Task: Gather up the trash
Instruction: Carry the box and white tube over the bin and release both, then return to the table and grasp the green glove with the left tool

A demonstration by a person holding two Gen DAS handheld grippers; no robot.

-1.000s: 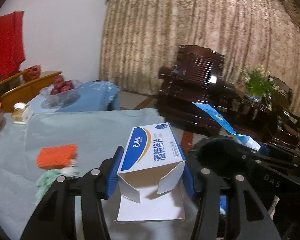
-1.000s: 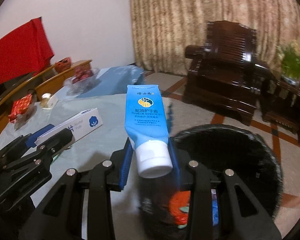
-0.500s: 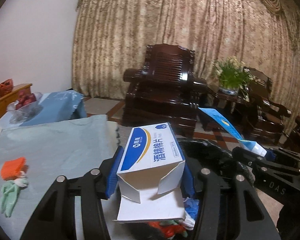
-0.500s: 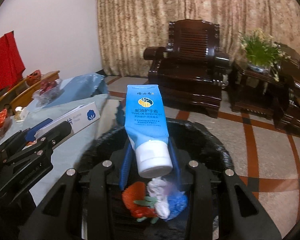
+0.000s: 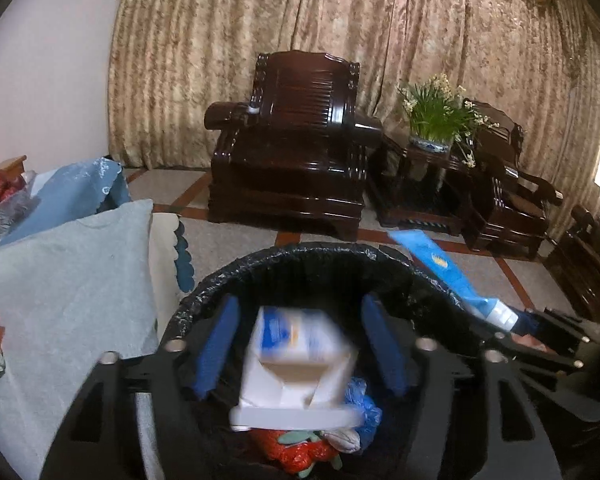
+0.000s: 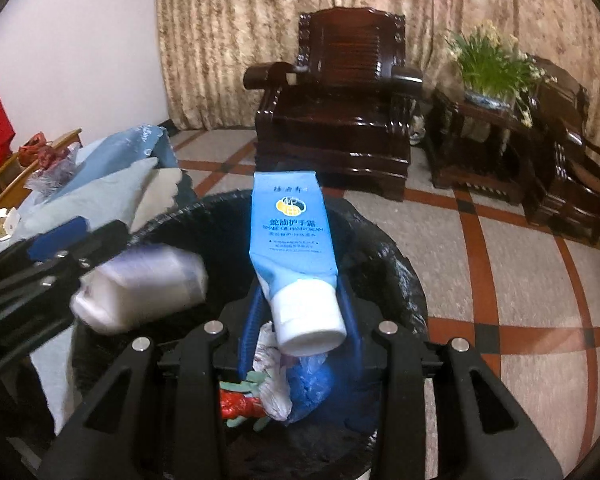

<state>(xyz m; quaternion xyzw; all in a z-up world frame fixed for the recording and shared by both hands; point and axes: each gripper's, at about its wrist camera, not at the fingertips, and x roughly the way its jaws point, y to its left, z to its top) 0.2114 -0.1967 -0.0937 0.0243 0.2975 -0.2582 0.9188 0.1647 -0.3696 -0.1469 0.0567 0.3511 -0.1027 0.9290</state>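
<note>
Box (image 5: 296, 364), blurred, hangs free between the left jaws, just opened; right jaws, also opening, flank the tube (image 6: 296, 260).

Two hand-held grippers of the same build fill the lower part of both wrist views. The left gripper (image 5: 300, 344) is matte black plastic: two broad arms, each split by long slot-shaped cut-outs, carrying flat royal-blue pads (image 5: 216, 346) on the inner faces of the fingers. Round silver screw heads (image 5: 175, 345) sit in pairs on each arm, near the pivots. The right gripper (image 6: 298, 316) matches it, with black slotted arms, blue fingers (image 6: 252, 320) and four bright screw heads (image 6: 214, 327) in a row across the frame. Seen side-on from the other camera, each tool shows stacked black linkage bars dotted with small silver fasteners.
</note>
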